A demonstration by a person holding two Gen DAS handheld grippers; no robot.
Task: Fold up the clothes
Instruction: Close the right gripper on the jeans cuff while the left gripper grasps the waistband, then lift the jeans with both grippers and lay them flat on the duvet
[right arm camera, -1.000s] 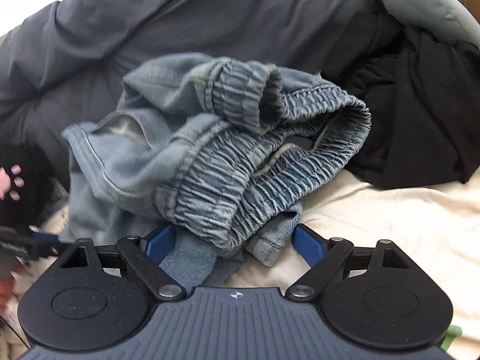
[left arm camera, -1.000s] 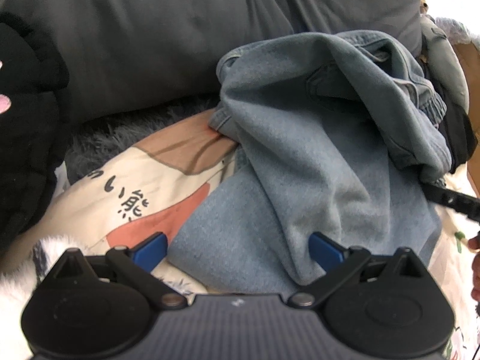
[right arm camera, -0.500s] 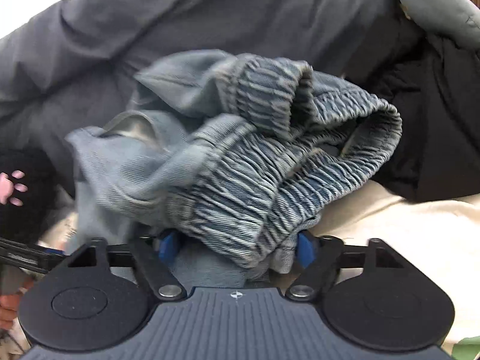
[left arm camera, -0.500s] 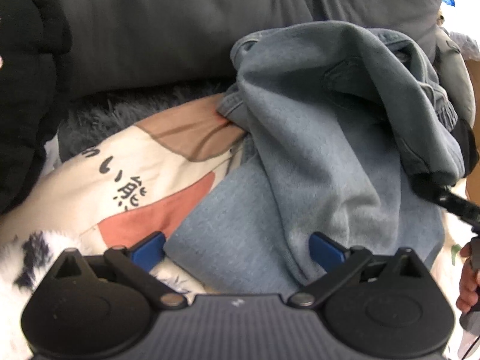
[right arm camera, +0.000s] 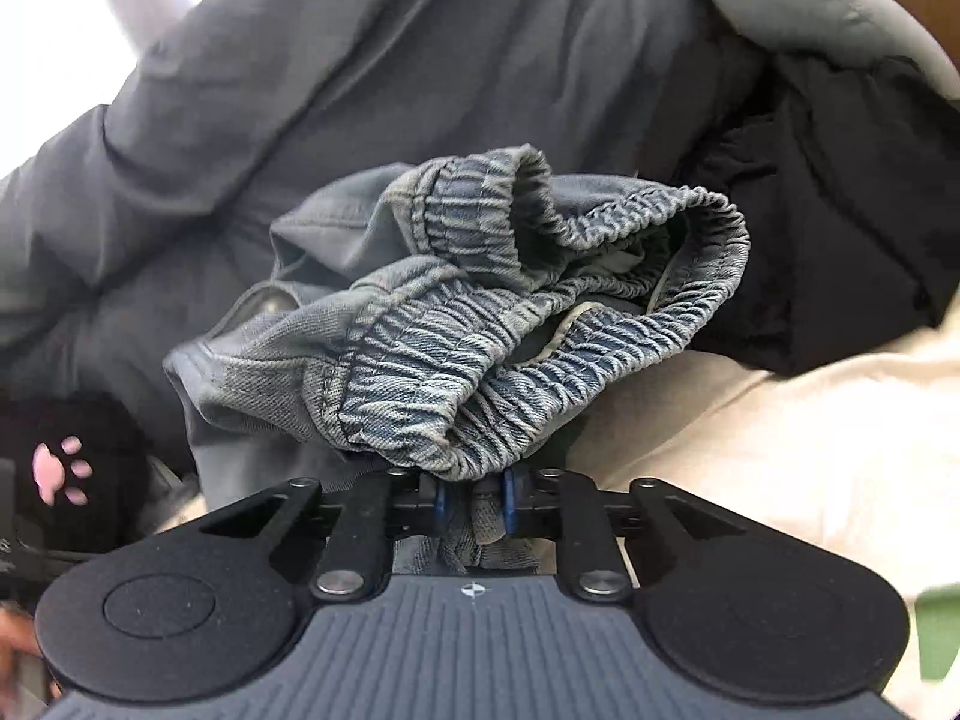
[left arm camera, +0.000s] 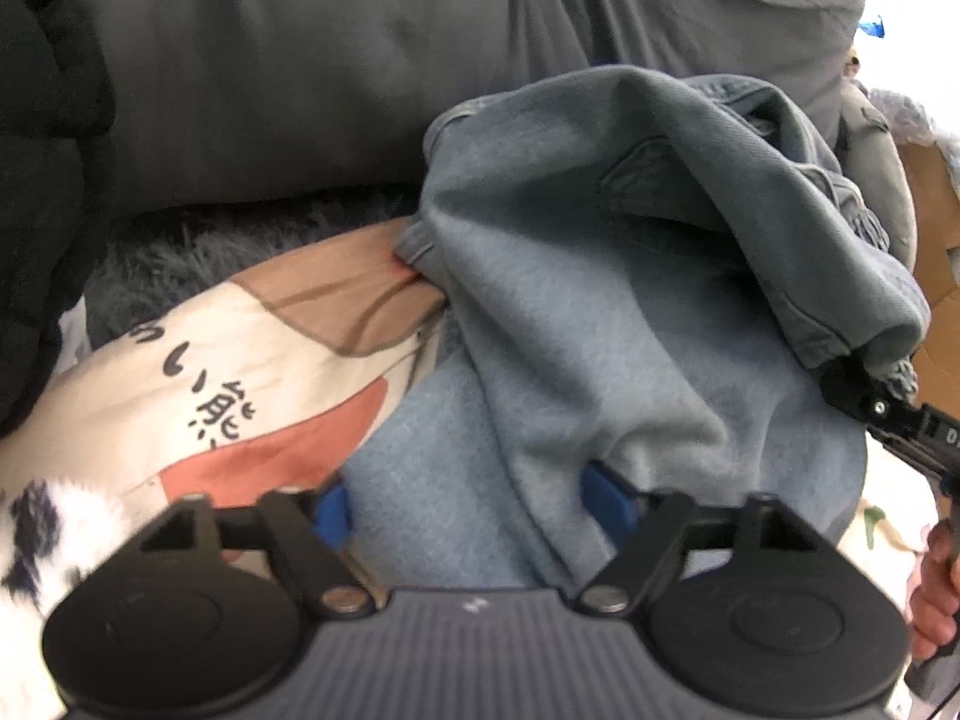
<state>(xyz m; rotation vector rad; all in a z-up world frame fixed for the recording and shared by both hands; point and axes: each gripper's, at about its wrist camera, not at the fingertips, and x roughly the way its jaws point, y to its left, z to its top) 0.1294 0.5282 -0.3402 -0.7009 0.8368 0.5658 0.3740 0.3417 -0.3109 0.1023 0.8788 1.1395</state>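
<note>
A large grey quilt (left arm camera: 372, 60) fills the background of both wrist views. In front of it, a cream blanket (left arm camera: 198, 360) printed with orange shapes and black characters covers the bed. A pair of faded blue jeans (left arm camera: 600, 312) lies crumpled on that blanket, beside a black garment (right arm camera: 840, 222). The right tongs (right arm camera: 474, 504) are clamped together on the jeans' elastic waistband (right arm camera: 480, 360), which bunches up just above them. The left tongs (left arm camera: 468, 504) stand apart, with a flat denim leg lying between their blue pads (left arm camera: 606, 498).
</note>
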